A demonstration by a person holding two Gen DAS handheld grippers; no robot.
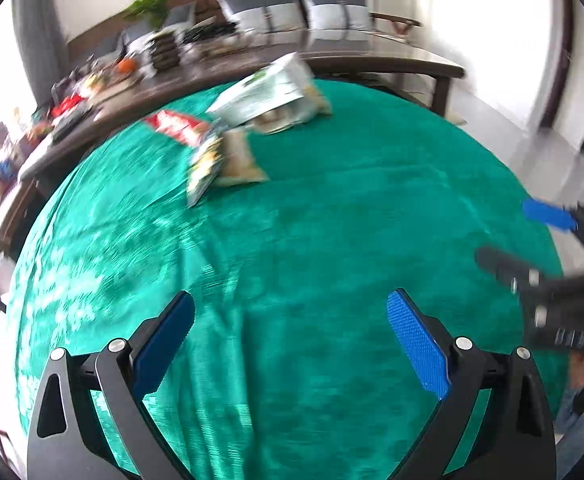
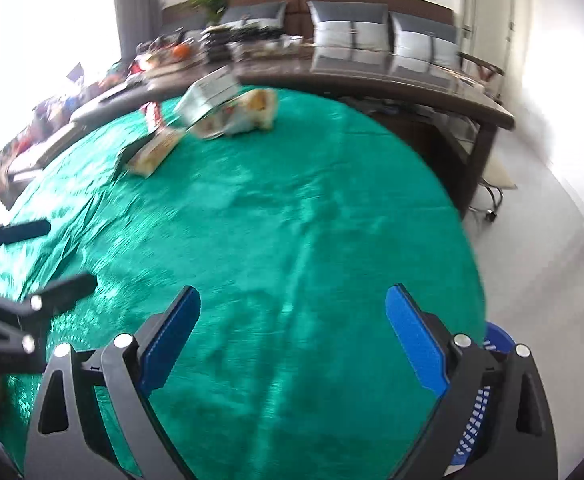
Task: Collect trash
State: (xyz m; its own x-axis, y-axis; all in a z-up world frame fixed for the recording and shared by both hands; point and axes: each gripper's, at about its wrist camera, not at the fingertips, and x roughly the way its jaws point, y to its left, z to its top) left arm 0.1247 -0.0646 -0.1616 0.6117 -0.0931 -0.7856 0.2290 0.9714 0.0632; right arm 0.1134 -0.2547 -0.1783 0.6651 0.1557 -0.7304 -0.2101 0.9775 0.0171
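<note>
Several pieces of trash lie together at the far side of a round table under a green cloth (image 1: 332, 220): a large white and green bag (image 1: 268, 92), a red wrapper (image 1: 176, 126) and a beige snack packet (image 1: 238, 156). The right wrist view shows the same white bag (image 2: 208, 96), red wrapper (image 2: 152, 114) and beige packet (image 2: 154, 152). My left gripper (image 1: 292, 300) hangs open over the near part of the cloth, nothing between its blue pads. My right gripper (image 2: 292, 294) is open and empty too, well short of the trash. Each gripper shows at the edge of the other's view, right gripper (image 1: 508, 232), left gripper (image 2: 66, 254).
A long brown table (image 2: 372, 76) with clutter on its left end stands right behind the round one, and a sofa with grey cushions (image 2: 348, 28) behind that. A blue slatted basket (image 2: 492, 344) sits below the table's near right edge. Grey floor (image 2: 540, 240) lies to the right.
</note>
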